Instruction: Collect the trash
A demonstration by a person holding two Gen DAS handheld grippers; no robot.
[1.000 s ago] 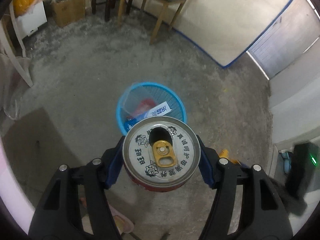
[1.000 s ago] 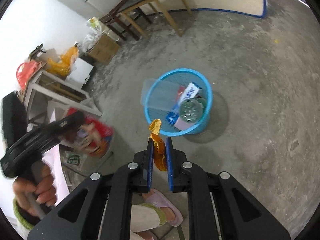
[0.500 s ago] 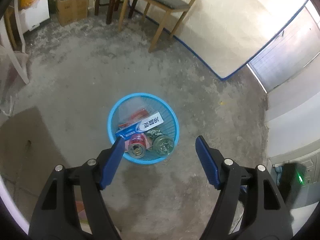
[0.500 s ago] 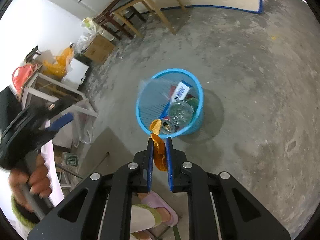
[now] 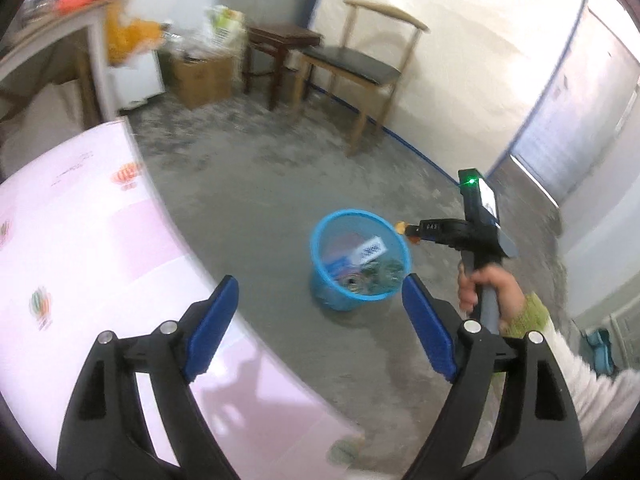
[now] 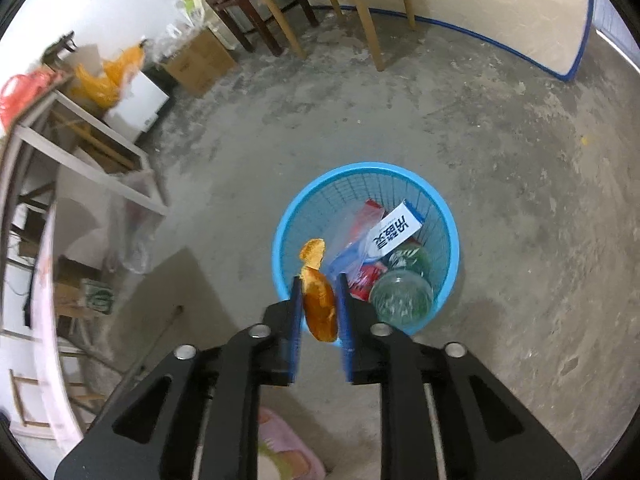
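Carton (image 6: 396, 232) with Chinese print in blue basket (image 6: 448, 216), writing unreadable

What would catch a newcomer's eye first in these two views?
Most striking is the bright blue mesh basket on the grey concrete floor, already holding cans, a carton and wrappers. Just over its near rim hangs an orange peel between the blue pads of the right hand-held gripper, whose jaws have just been opening. The left hand-held gripper stands wide open with nothing in it, beside a pale pink tabletop.
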